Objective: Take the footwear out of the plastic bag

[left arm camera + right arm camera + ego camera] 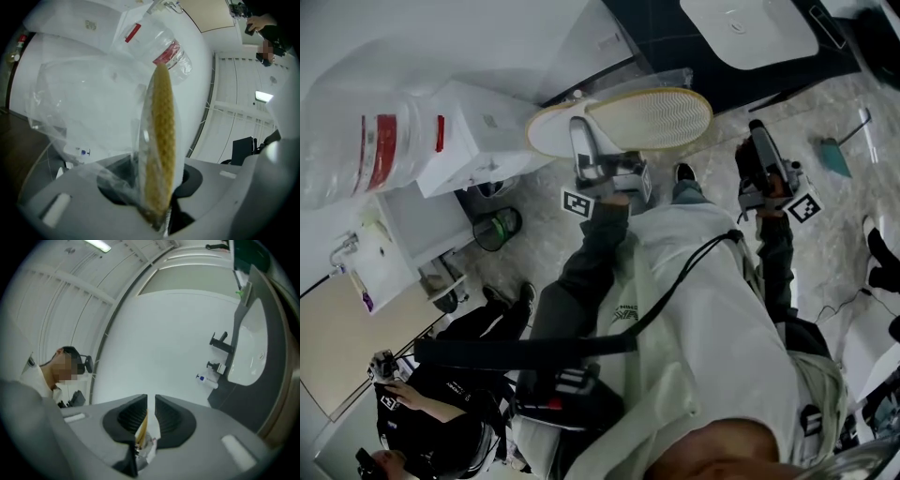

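A white slipper (656, 117) with a yellowish waffle sole is held up in the head view, a film of clear plastic bag (84, 108) around it. My left gripper (581, 141) is shut on its heel end. In the left gripper view the slipper (161, 140) stands edge-on between the jaws of the left gripper (161, 206), with bag film caught alongside. My right gripper (757, 131) is raised to the right, apart from the slipper. In its own view the right gripper (150, 416) is nearly shut on a thin white and yellowish scrap (144, 437); what it is I cannot tell.
A big clear bag with a red and white label (384, 141) lies by a white box (487, 131). A washbasin (750, 28) is at the top, a green bin (497, 228) and a seated person in black (441, 394) at the left. A teal dustpan (836, 155) lies on the floor.
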`<state>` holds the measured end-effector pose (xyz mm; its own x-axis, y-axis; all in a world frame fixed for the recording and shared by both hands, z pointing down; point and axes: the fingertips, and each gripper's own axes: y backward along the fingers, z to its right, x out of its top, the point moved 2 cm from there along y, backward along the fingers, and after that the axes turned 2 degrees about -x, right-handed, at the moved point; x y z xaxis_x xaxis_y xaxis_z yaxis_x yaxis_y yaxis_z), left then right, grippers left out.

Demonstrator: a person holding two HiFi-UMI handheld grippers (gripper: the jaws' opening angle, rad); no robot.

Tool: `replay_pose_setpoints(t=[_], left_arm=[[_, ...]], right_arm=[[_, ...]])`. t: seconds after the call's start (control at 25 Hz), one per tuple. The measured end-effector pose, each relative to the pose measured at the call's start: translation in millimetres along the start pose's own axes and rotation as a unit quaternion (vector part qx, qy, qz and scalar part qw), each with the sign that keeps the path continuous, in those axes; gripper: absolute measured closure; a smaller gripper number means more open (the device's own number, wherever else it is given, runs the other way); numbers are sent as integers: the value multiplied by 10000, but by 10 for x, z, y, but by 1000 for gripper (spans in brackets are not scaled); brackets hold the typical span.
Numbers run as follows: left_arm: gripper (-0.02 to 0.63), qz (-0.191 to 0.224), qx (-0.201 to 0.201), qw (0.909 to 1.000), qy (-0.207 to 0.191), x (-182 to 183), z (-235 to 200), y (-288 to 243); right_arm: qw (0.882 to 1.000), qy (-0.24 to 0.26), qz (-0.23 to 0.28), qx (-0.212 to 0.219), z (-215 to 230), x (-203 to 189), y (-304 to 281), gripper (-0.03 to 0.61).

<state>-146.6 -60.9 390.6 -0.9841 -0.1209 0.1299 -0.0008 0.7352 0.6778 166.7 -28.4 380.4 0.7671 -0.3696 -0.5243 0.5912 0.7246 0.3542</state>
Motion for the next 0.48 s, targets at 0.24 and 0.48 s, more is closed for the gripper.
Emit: replay_pose_setpoints(t=[0.24,0.48], left_arm=[[494,-241,392,9975,-533,16,-112,47],[494,-367,665,9959,-490,-111,-238,172]], right_arm=[[9893,891,-826,-805,92,-188,-78,535],[9832,1015,-1422,-523,-95,-581,-354,535]])
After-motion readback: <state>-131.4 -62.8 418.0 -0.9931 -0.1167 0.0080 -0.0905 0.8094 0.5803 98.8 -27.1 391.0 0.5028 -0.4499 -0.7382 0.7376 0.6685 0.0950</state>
